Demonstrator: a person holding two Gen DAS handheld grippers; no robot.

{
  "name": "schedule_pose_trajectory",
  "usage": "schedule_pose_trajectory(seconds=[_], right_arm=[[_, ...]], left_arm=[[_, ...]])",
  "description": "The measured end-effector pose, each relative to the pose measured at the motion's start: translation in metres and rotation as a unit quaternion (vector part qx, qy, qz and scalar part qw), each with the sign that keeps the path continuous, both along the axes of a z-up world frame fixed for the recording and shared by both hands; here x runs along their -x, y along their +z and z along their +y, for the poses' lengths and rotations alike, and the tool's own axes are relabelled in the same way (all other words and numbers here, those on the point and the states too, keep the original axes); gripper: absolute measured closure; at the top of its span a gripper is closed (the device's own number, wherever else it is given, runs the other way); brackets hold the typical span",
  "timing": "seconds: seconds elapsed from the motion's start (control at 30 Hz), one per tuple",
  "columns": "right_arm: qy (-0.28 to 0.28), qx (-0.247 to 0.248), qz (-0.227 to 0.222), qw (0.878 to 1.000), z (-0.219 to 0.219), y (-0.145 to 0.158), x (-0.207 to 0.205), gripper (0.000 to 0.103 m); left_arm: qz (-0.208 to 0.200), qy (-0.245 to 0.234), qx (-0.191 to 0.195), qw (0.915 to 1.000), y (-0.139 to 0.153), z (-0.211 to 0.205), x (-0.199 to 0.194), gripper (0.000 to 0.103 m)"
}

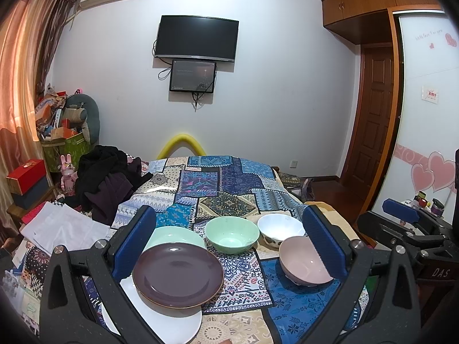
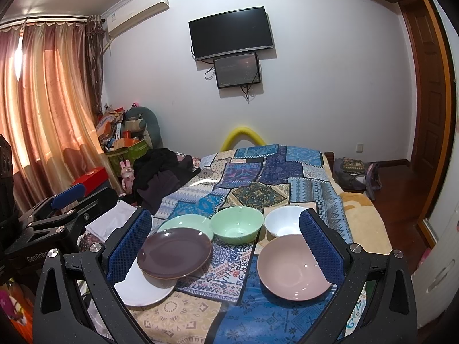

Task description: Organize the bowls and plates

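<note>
Left wrist view: my left jaws (image 1: 229,246) gape wide, empty, like my right jaws (image 2: 226,246). On the bed's patchwork cloth (image 1: 226,183), purple plate (image 1: 178,275) overlaps white plate (image 1: 169,321); pink bowl (image 2: 295,268) sits right.

Plates (image 1: 178,275) left of bowls (image 1: 232,234)

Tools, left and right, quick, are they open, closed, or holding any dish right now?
Left tool: open, holding nothing, above the plates and bowls.
Right tool: open, holding nothing, above the same dishes.
</note>
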State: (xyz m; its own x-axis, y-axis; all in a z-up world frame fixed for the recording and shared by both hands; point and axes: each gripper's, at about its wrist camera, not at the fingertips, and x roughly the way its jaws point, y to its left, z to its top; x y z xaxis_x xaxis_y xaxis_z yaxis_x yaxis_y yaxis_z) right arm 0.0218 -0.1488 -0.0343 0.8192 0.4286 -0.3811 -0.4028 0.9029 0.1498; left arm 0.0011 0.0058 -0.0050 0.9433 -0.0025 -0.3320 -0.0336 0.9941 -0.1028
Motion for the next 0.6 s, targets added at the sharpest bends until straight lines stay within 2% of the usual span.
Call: schedule_pose_trajectory(seconds=[0.6], right_arm=[[-0.001, 0.001, 0.003, 1.0, -0.0017, 0.001, -0.003, 0.0]], left_arm=[[0.006, 0.0, -0.006, 1.0, 0.0013, 0.0003, -0.0024, 0.0]])
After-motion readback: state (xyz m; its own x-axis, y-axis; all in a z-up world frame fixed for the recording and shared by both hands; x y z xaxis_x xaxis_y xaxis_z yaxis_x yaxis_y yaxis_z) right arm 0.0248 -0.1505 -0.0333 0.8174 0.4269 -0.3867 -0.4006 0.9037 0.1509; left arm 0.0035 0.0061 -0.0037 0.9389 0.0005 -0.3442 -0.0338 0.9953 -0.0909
